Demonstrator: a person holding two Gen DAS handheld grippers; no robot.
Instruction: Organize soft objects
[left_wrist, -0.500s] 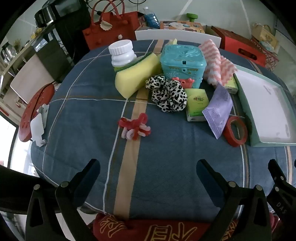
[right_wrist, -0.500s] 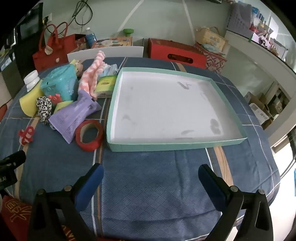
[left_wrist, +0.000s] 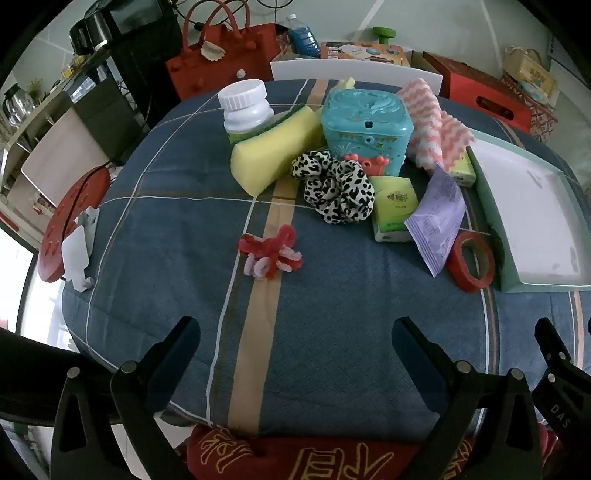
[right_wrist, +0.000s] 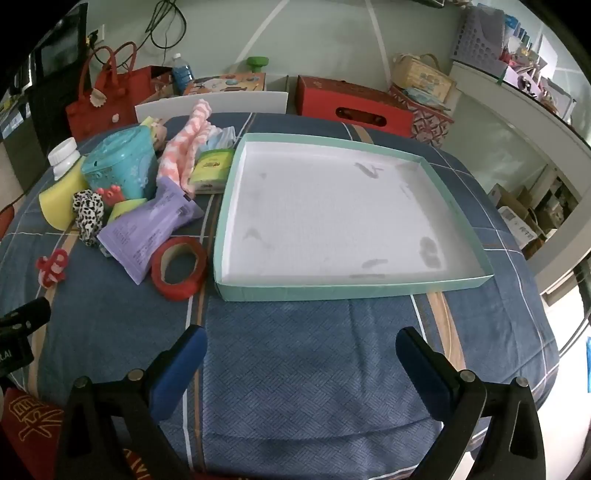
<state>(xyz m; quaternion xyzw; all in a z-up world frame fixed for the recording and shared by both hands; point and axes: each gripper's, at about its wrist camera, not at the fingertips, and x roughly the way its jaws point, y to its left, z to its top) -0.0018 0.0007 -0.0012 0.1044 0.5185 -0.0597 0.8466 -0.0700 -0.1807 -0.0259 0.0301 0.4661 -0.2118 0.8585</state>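
Blue plaid cloth (left_wrist: 332, 332) over a round table, clutter at left, tray (right_wrist: 332, 286) at right. Left gripper (left_wrist: 295, 332) over the near edge, angled down, jaws wide, nothing between them. Right gripper (right_wrist: 301, 345) likewise wide and empty, hovering short of the tray's near wall.

Soft things all on the cloth, outside the tray:
- Yellow sponge (left_wrist: 273, 155), leaning against a white bottle (left_wrist: 245, 107) at the far left of the pile.
- Leopard scrunchie (left_wrist: 336, 188) just in front of a teal box (left_wrist: 365, 125), touching the sponge's end.
- Pink-and-white cloth (left_wrist: 432, 125) draped right of the teal box, reaching toward the tray's far corner.
- Red-and-white pipe-cleaner knot (left_wrist: 269, 254) alone on the tan stripe, nearest the left gripper, apart from the pile.

Also in the pile:
- Green tissue pack (left_wrist: 393, 206) beside the scrunchie, partly under a purple packet (left_wrist: 437, 218).
- Second green pack (right_wrist: 210, 170) by the tray's left wall, under the pink cloth's end.
- Red tape roll (left_wrist: 471, 264) flat on the cloth, just beside the tray's near-left corner.
- Small red crab-like toy (left_wrist: 367, 164) against the teal box's front.

Tray white inside, mint rim, grey smudges on the floor, nothing in it. Red bag (left_wrist: 221, 59) and red crate (right_wrist: 354, 107) beyond the table.
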